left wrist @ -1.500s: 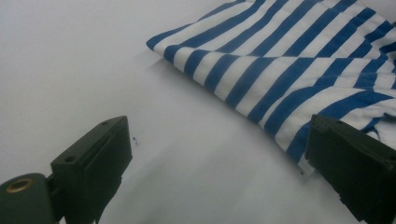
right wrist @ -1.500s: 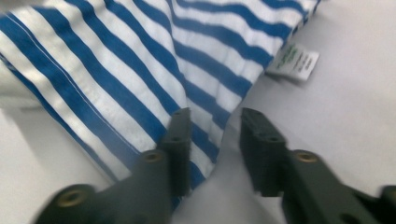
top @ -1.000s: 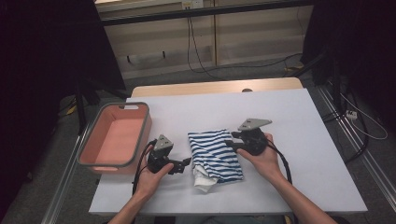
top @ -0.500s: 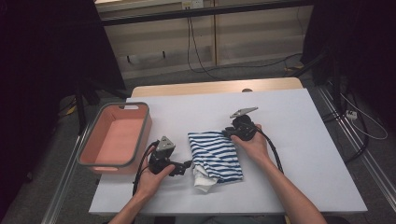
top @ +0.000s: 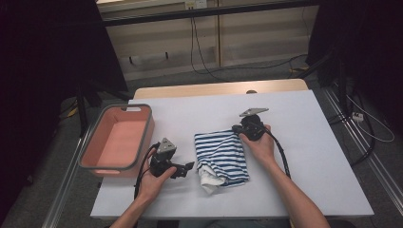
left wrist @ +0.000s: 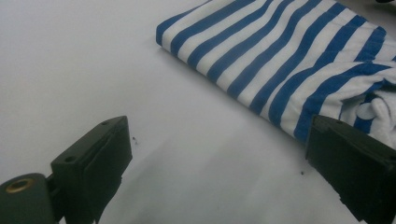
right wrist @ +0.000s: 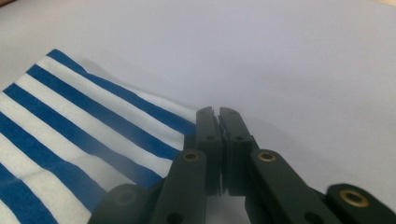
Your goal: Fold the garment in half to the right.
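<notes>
A blue-and-white striped cloth lies folded in the middle of the white table, with a white bunched end at its near left corner. My right gripper sits at the cloth's far right corner. In the right gripper view its jaws have just been closing and now stand together on the edge of the cloth. My left gripper rests on the table just left of the cloth, open. In the left gripper view its jaws stand wide apart over bare table, the cloth beyond them.
A pink tub with a grey rim stands at the table's left edge, close to my left hand. Bare white table lies to the right of the cloth and behind it. Dark floor and cables surround the table.
My right gripper has moved from the cloth's right side toward the far end and left, down to its far right corner. The left gripper has stayed where it was.
</notes>
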